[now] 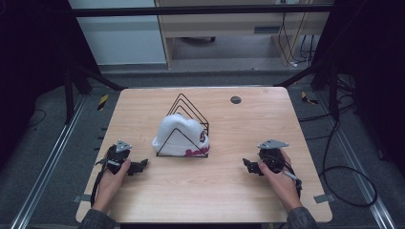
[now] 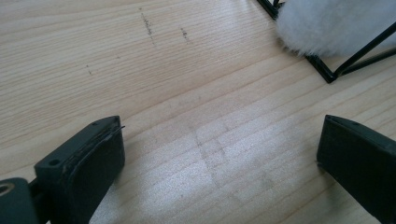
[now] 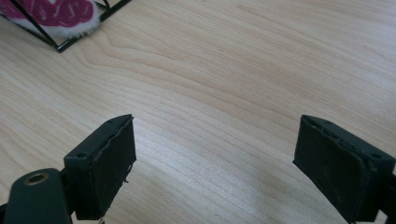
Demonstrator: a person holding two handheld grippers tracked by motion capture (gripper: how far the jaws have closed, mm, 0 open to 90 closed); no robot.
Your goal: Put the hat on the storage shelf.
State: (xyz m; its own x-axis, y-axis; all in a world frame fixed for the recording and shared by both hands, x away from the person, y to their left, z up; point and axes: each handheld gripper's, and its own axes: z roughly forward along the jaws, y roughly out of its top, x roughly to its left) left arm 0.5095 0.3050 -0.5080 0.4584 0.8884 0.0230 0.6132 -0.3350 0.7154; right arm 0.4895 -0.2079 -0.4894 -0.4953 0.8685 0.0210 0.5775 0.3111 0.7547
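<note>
Between the 2 grippers, a white plush hat (image 1: 179,136), apparently a hat with pink lettering, sits in a black wire rack (image 1: 187,114). The left gripper (image 1: 139,165) and right gripper (image 1: 248,165) rest on the table (image 1: 229,191), jaws spread wide, holding nothing, both well apart from the rack.

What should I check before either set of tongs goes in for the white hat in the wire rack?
1. Left tongs open: ok, jaws stand wide apart with bare wood between them.
2. Right tongs open: ok, jaws wide apart and holding nothing.
3. White hat seated in the black wire rack: ok, it sits between the triangular wires, fluffy edge at the front.
4. Path clear: ok, bare table lies between both tongs and the rack.
5. Tongs apart from the hat: ok, neither touches it.
6. Hat snagged on a wire: cannot tell.
</note>
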